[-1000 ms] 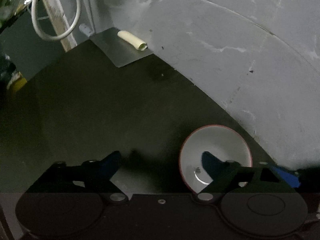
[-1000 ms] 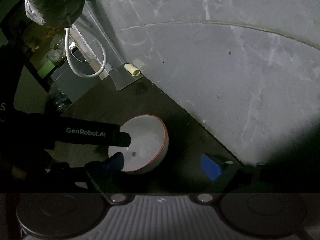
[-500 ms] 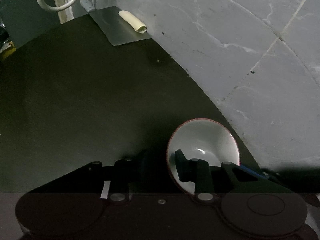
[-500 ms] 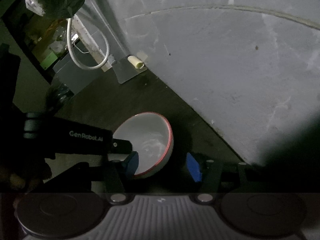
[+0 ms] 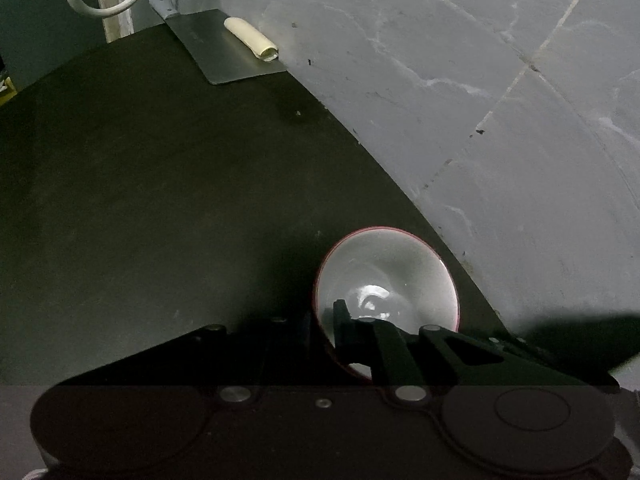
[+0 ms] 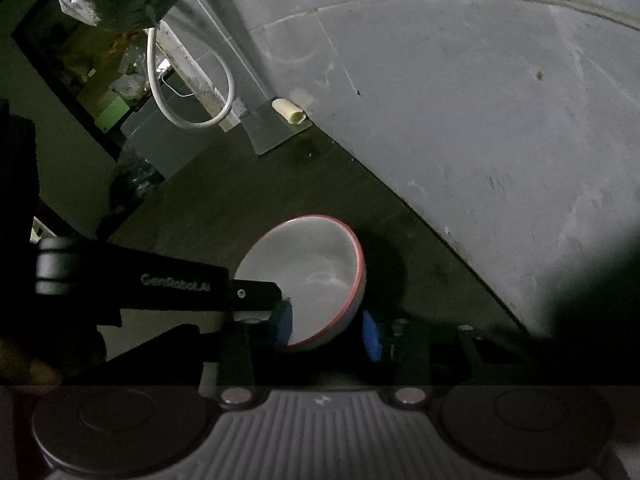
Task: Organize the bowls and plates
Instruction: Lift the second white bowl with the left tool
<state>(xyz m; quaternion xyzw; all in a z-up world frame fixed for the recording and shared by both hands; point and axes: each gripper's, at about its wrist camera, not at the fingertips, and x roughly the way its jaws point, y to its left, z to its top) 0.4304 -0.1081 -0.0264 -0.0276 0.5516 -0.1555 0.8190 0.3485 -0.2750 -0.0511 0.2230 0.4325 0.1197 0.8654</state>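
Observation:
A white bowl with a red rim [image 5: 386, 280] sits on the dark counter [image 5: 160, 184] close to the grey wall. My left gripper [image 5: 322, 332] is shut on the bowl's near-left rim, one finger inside and one outside. In the right wrist view the same bowl [image 6: 312, 268] lies between the blue pads of my right gripper [image 6: 326, 330], which is partly closed around its near side; the left gripper's black arm [image 6: 160, 284] reaches in from the left.
A metal cleaver blade [image 5: 224, 50] with a cream roll [image 5: 250, 38] on it lies at the counter's far end. A white hose loop [image 6: 188, 92] hangs beside it. The grey tiled wall [image 5: 480, 100] borders the counter on the right.
My left gripper closed onto the bowl's rim. My right gripper's fingers narrowed from wide open to close around the bowl. Both views moved slightly nearer the bowl.

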